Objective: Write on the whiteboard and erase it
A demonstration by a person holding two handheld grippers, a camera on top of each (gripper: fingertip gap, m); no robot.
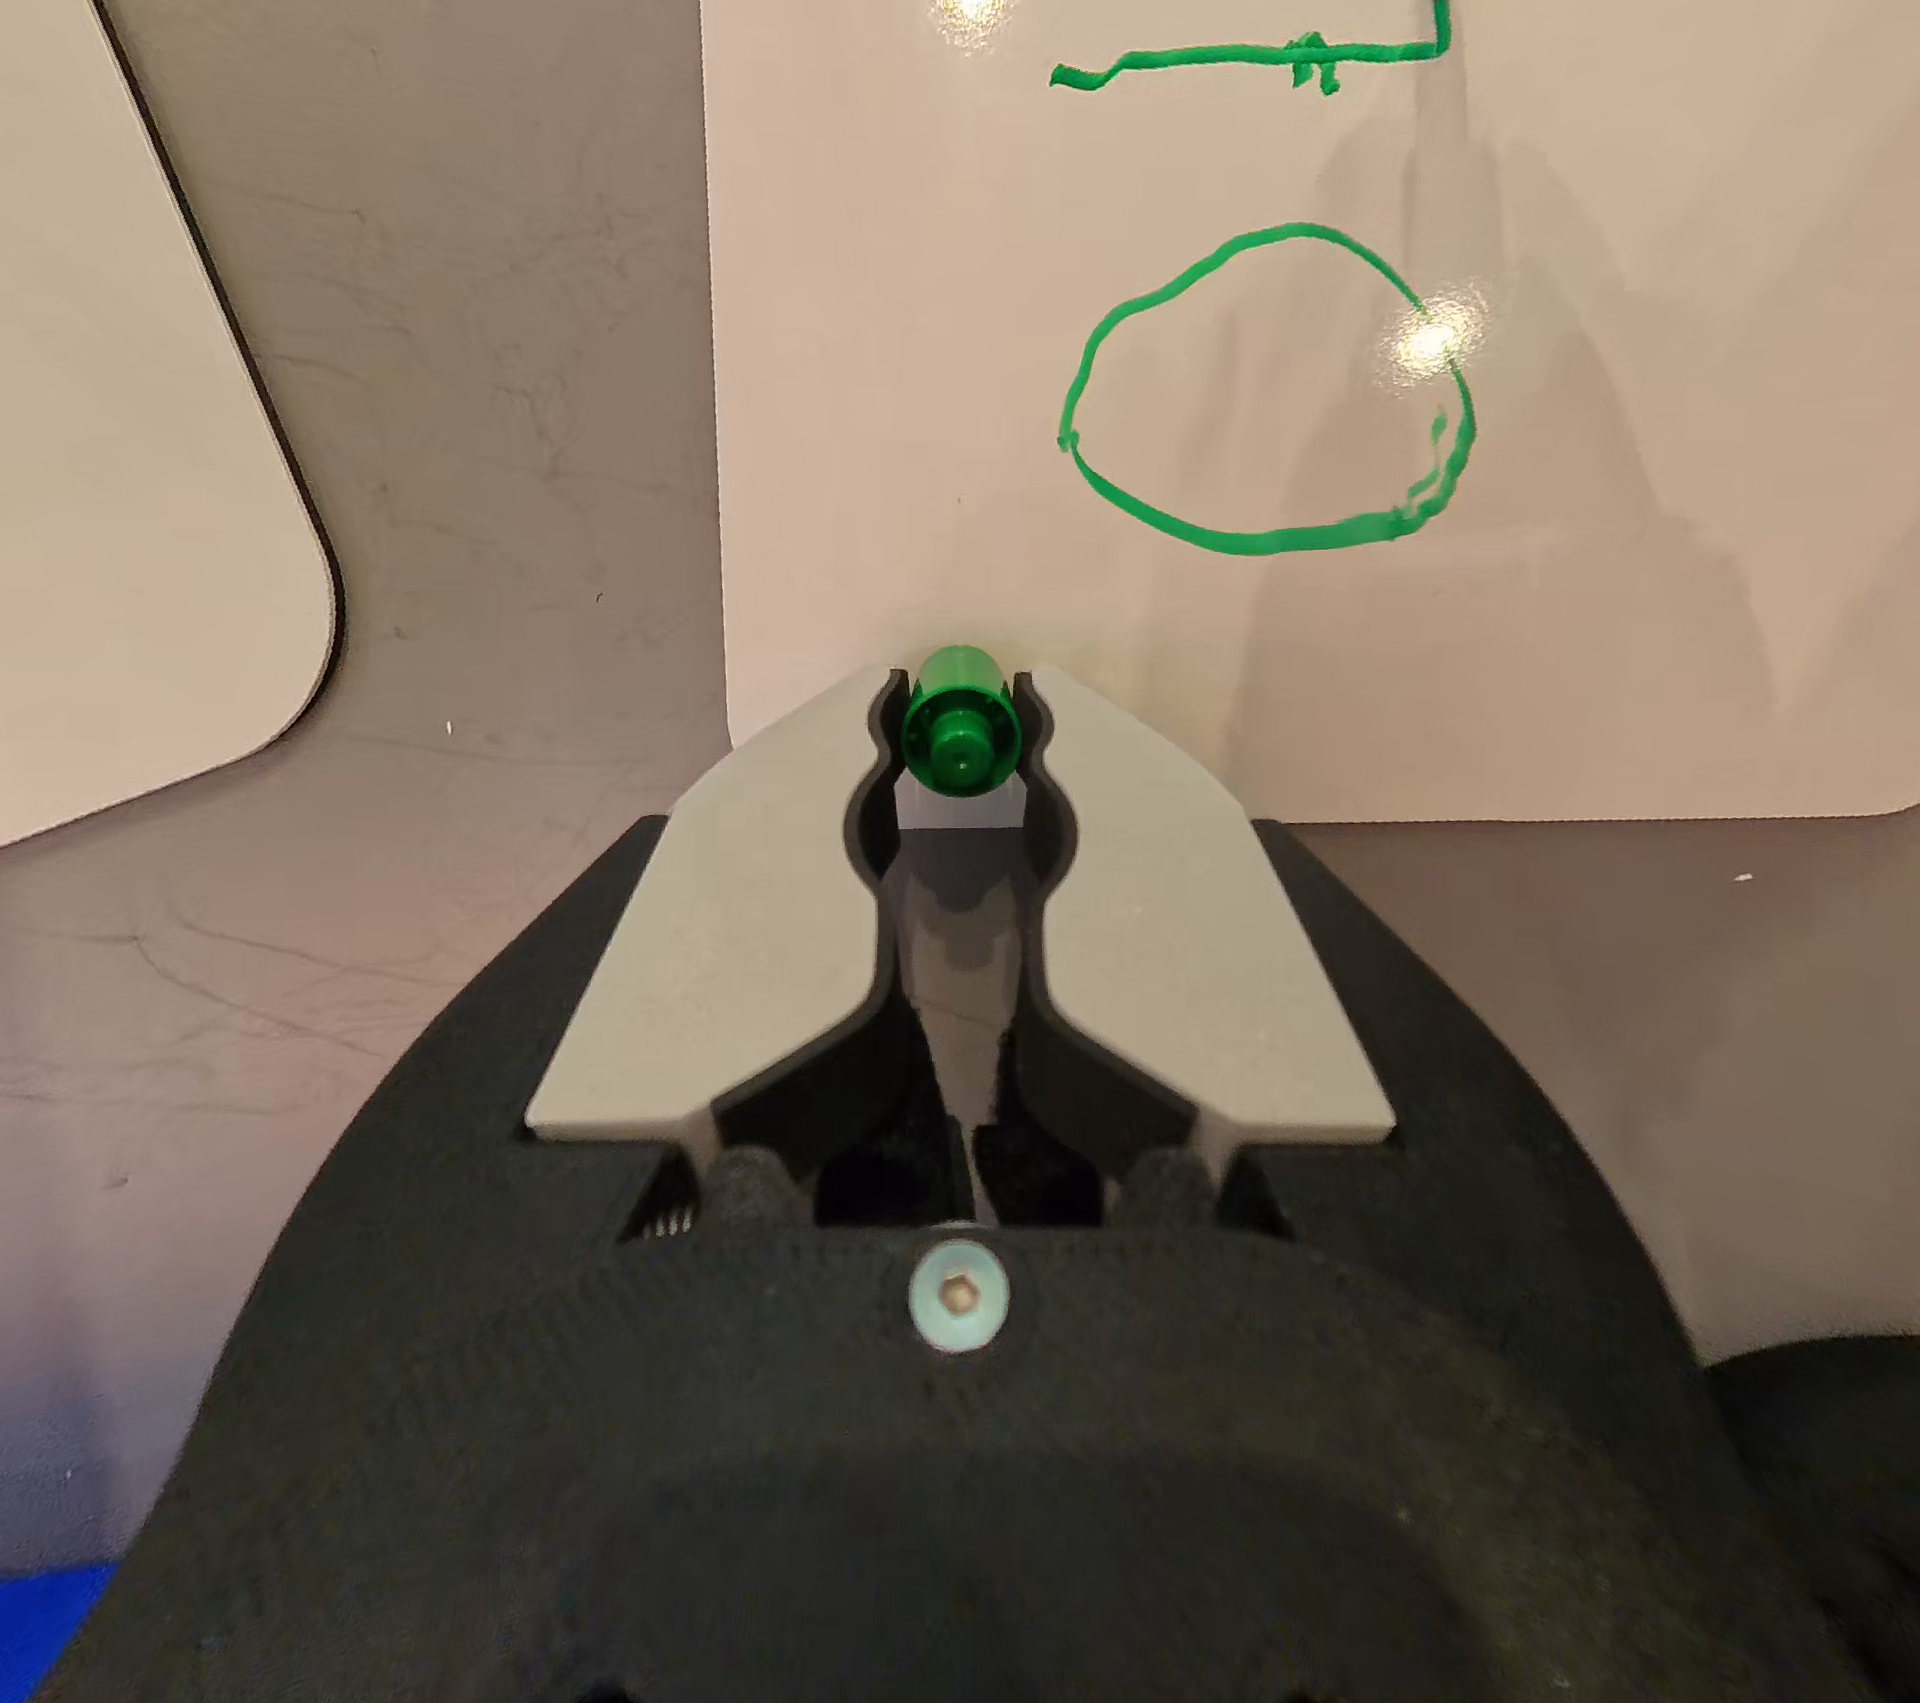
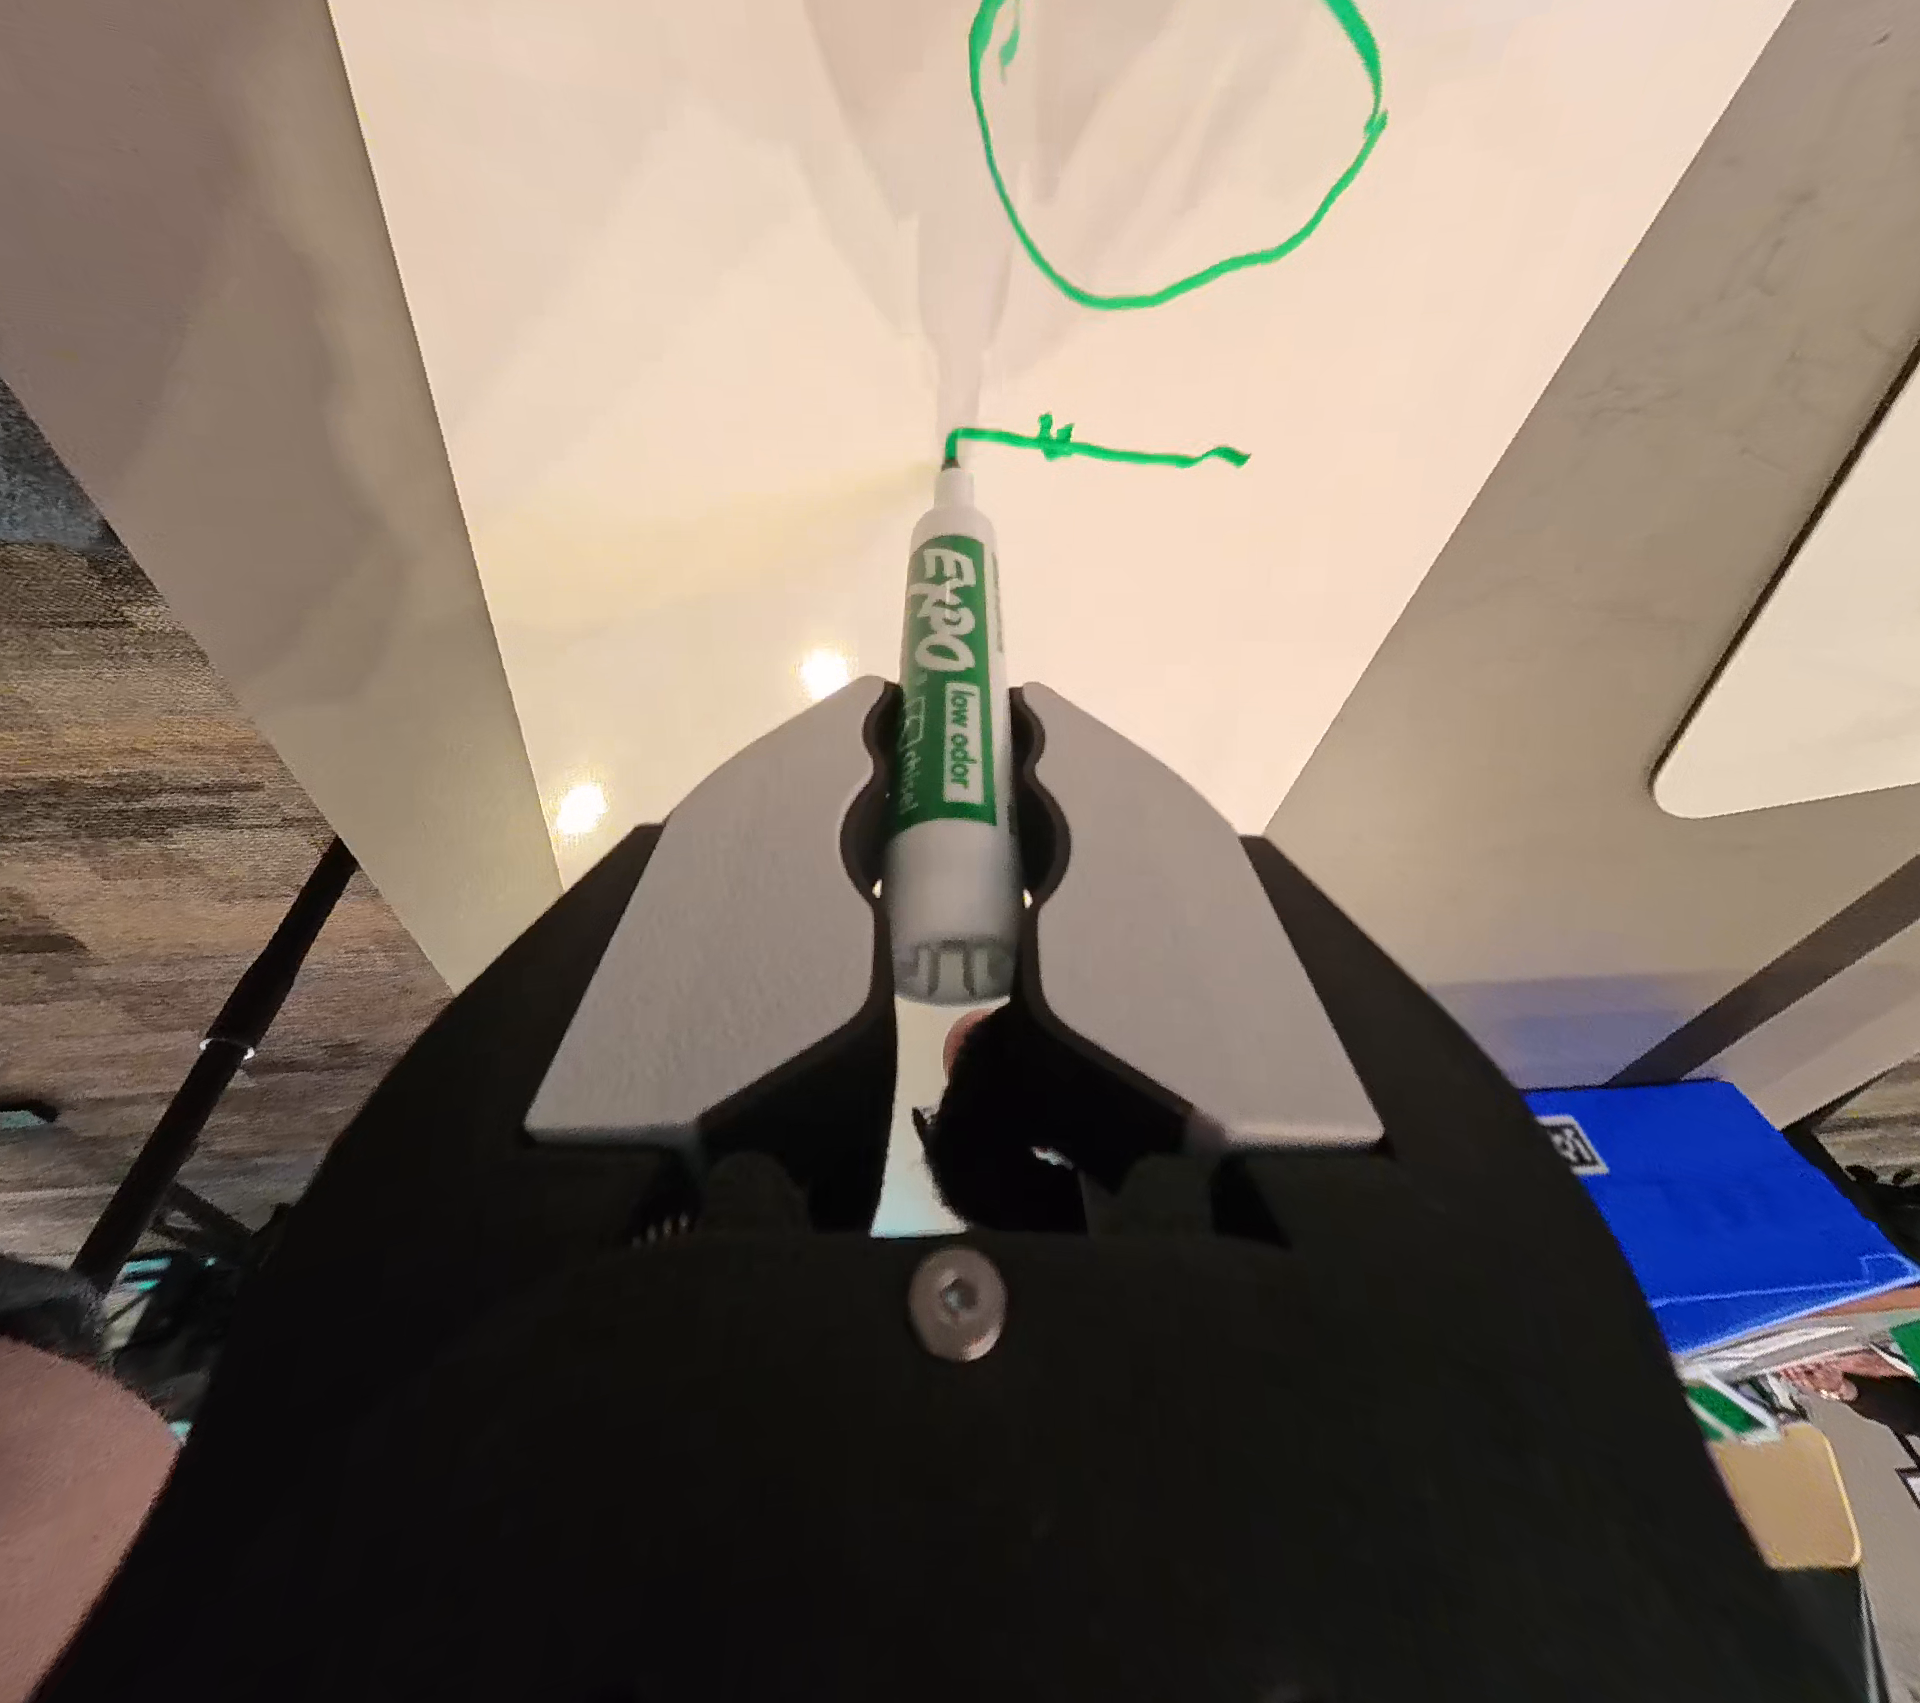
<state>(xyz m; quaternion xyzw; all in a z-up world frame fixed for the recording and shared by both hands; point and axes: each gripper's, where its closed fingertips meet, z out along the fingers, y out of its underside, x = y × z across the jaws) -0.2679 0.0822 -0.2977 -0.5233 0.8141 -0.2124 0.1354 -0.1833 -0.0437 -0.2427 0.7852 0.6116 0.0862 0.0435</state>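
Right gripper (image 2: 954,749): jaws clamped on white green-labelled marker (image 2: 951,718), tip touching glossy white whiteboard (image 2: 644,303).
Left gripper (image 1: 961,744): jaws clamped on green plastic marker cap (image 1: 958,734), near board's edge.
Marks: green circle (image 1: 1081,386), green line (image 1: 1195,58) beyond it.

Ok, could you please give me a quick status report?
Left gripper clamps green cap. Right gripper clamps marker, tip on whiteboard, mid-line; circle done. Nothing in the way.

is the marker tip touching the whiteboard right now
Touching. In the right wrist view the marker tip meets the whiteboard exactly where the green line ends, no gap.
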